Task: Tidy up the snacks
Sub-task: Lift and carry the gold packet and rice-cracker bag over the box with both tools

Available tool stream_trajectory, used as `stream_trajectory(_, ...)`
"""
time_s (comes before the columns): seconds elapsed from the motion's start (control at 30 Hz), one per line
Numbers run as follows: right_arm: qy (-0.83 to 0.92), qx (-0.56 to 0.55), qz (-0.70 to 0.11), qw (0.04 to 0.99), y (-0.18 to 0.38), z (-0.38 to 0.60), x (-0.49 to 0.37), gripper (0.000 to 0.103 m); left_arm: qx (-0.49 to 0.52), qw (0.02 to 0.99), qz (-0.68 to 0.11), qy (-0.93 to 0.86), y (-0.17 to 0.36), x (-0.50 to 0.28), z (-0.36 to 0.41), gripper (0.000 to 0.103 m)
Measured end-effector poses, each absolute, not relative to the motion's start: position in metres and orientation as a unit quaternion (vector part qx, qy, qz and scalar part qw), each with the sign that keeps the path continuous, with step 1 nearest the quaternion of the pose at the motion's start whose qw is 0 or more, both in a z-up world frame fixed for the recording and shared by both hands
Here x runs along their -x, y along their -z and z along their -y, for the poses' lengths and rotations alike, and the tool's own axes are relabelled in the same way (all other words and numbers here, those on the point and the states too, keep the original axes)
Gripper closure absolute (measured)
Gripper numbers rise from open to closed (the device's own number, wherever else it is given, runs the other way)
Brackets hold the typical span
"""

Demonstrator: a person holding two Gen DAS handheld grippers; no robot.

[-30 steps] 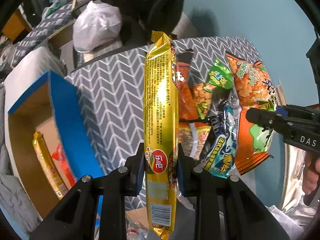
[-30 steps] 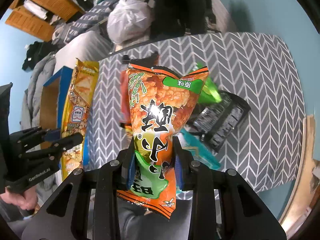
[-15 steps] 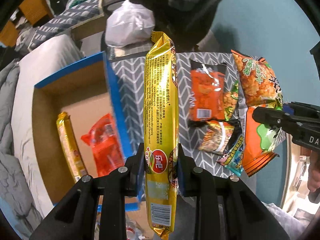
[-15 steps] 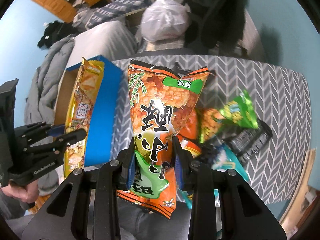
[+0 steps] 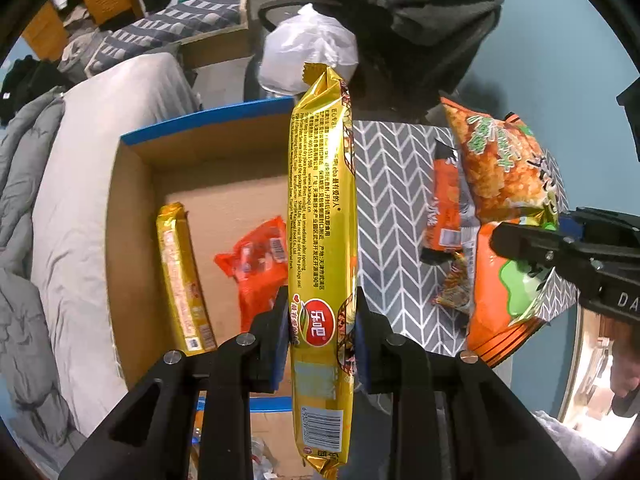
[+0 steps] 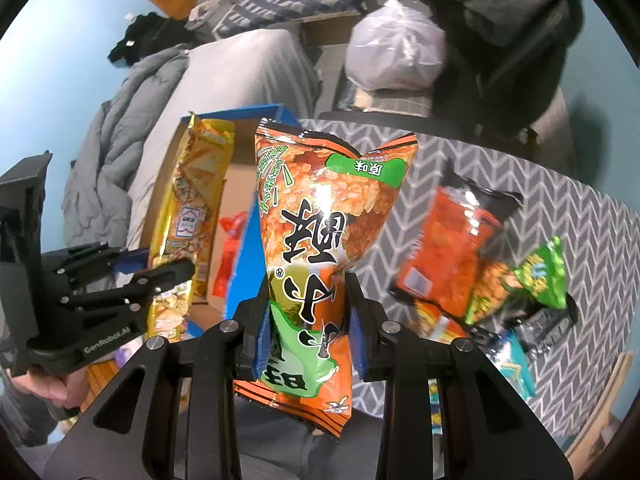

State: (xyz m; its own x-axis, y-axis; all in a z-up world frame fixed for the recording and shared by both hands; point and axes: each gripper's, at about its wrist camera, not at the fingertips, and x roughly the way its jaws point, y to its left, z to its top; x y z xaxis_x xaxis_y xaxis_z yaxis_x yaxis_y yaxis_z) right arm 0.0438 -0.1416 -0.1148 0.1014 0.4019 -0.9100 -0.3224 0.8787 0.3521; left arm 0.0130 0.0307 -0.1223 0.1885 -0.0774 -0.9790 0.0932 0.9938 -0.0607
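My left gripper (image 5: pixel 322 332) is shut on a long gold snack packet (image 5: pixel 322 216), held upright over the right edge of an open cardboard box with a blue outside (image 5: pixel 132 184). Inside the box lie a second gold packet (image 5: pixel 182 276) and a red packet (image 5: pixel 256 264). My right gripper (image 6: pixel 308 316) is shut on an orange and green chip bag (image 6: pixel 320 216); that bag (image 5: pixel 504 184) also shows at the right of the left wrist view. In the right wrist view the left gripper (image 6: pixel 120 280) hangs at the left with the gold packet (image 6: pixel 192 208).
Several loose snack bags (image 6: pixel 456 256) lie on a grey chevron cloth (image 6: pixel 560 208) right of the box. A grey quilt (image 5: pixel 40 184) borders the box on the left. Behind stand a white plastic bag (image 6: pixel 396 56) and a chair draped with dark clothing (image 6: pixel 512 12).
Both grippers have carried their snacks leftward, from above the chevron cloth toward the box. The box interior now fills the left wrist view beneath the gold packet. Both grips are unchanged.
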Motion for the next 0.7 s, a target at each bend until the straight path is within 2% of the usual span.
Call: stream_trajectory(0.7,-0.307,0.016,-0.638,0.706,0.135,0.020,-0.062,0.072,0.030,0.767,-0.641,-0.013,0.143,-0.009,-0.128,0.076)
